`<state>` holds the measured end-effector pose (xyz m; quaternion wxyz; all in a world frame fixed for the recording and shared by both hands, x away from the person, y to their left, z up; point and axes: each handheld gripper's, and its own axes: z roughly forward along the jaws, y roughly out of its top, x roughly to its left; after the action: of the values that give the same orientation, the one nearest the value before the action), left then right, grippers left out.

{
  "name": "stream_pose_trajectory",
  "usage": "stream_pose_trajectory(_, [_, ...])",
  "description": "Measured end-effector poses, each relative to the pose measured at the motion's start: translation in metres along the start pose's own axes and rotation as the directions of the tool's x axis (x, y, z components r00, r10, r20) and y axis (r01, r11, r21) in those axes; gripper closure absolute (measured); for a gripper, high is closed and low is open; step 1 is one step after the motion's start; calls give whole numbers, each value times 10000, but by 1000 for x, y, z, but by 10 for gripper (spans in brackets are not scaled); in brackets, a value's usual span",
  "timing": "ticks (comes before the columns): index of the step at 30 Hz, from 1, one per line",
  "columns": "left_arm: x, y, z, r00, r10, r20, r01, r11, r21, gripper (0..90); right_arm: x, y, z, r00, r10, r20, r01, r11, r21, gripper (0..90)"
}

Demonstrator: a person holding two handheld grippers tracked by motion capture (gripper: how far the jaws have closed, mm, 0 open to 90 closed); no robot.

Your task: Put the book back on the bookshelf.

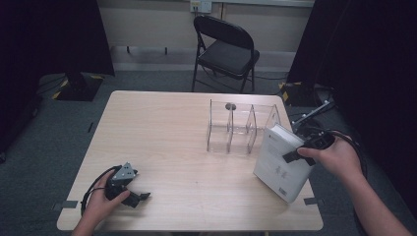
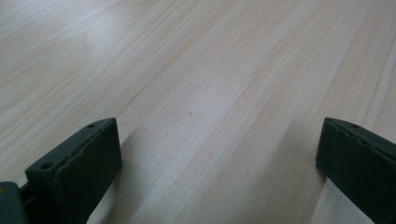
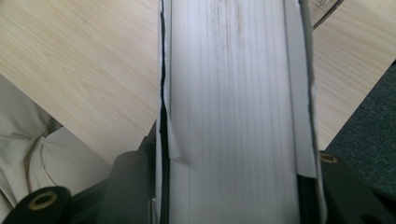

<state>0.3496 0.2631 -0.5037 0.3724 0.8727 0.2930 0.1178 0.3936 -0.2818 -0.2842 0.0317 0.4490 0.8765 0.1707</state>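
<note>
The right claw point(image 1: 301, 150) pinches the white book point(image 1: 280, 162) across its thickness, holding it tilted, apparently raised above the worktop point(image 1: 167, 132) just beside the clear divider rack point(image 1: 241, 129), probably for slotting. The left claw point(image 1: 139, 197) rests spread, idle.

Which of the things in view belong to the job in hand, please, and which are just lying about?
In the job:
- white book, clamped in the right claw
- clear divider rack beside it

Just about:
- left claw, open, resting on the table
- black folding chair

Book point(image 3: 233, 112) — both ends cut off by frame edges
</note>
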Motion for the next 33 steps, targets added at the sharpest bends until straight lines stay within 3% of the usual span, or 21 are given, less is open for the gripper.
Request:
stream_pose_trajectory(23, [0,0,0,10000,-3,-16,3,10000,-16,0,-12,-1,-2,9957,881,274,-877,9960,-166,525])
stream_pose_trajectory(33, [0,0,0,10000,-8,-24,8,10000,-23,0,-13,5,1,9948,932,398,-930,9956,-79,525])
